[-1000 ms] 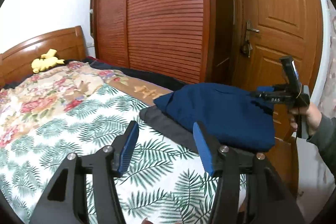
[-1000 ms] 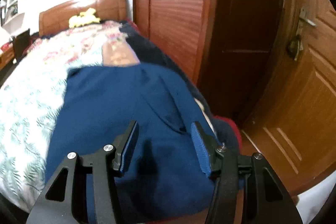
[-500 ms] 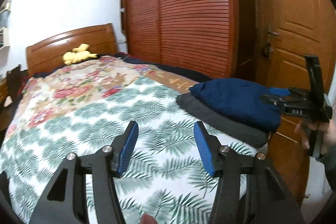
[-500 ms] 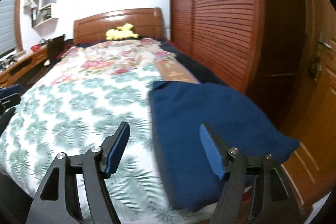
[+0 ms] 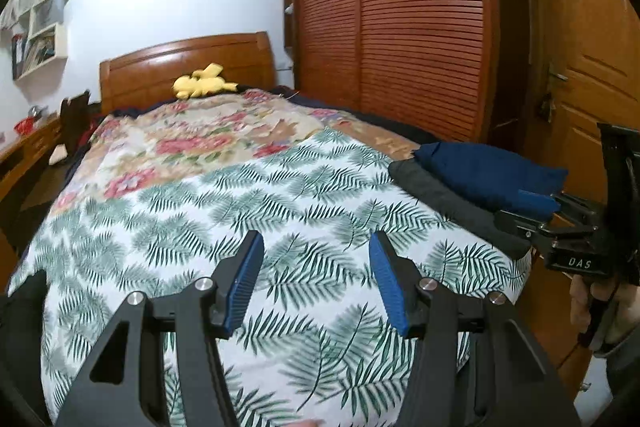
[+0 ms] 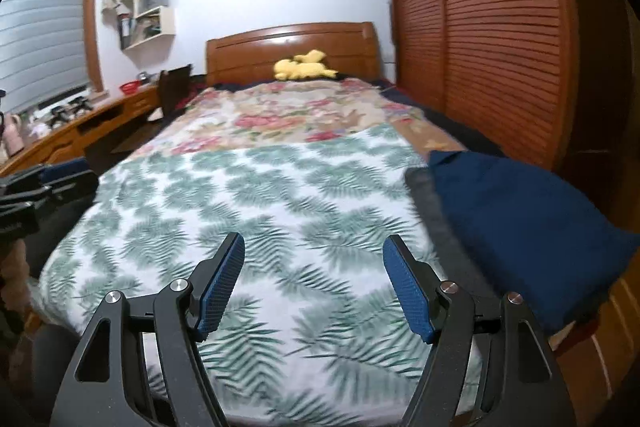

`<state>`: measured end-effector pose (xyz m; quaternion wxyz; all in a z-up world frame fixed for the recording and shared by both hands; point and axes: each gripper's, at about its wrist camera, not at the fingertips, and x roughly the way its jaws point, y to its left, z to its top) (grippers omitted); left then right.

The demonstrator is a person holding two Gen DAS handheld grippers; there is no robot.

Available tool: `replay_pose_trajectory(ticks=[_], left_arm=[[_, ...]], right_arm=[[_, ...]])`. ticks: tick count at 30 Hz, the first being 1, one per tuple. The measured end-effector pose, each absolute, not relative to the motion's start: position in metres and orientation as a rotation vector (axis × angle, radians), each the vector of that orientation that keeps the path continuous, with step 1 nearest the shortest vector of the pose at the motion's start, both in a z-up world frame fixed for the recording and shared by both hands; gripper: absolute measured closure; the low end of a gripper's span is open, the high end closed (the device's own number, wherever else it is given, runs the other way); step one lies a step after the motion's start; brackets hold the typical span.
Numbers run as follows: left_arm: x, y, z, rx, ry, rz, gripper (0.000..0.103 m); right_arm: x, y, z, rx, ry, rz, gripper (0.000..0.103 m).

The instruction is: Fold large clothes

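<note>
A folded navy garment (image 5: 488,173) lies on a folded dark grey garment (image 5: 448,199) at the bed's right front corner; the navy garment (image 6: 520,223) and the grey garment (image 6: 430,207) also show in the right wrist view. My left gripper (image 5: 316,281) is open and empty above the fern-print sheet (image 5: 248,211). My right gripper (image 6: 312,289) is open and empty above the same sheet, left of the stack. The right gripper also shows at the right edge of the left wrist view (image 5: 532,211), just in front of the stack.
A floral quilt (image 6: 296,115) covers the bed's far half, with a yellow plush toy (image 6: 304,67) by the headboard (image 6: 292,47). A slatted wardrobe (image 5: 400,15) and a door (image 5: 580,67) stand right. A desk (image 6: 68,135) and a shelf (image 6: 148,7) stand left.
Both grippers have pulled back from the folded stack and swung left to face the length of the bed. The navy garment stays on the grey one.
</note>
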<state>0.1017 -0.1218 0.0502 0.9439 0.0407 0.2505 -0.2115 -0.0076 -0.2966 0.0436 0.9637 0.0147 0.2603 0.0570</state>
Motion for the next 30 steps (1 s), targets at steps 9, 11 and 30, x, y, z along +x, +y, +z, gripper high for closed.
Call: replay_pose_trajectory(ticks=[9,11,30], left_arm=[[0.08,-0.068,0.009,0.026,0.57,-0.299,0.049],[0.074,-0.057,0.003,0.019,0.574,-0.269,0.049],[0.028,0.006,0.019,-0.053,0.503,-0.124,0.049]], right_arm=[[-0.008,-0.244,0.019,0.004,0.537,0.15,0.029],[-0.012,-0.235,0.015,0.012,0.541,0.172,0.03],[-0.033,-0.157,0.032,-0.009,0.496,0.293,0.029]])
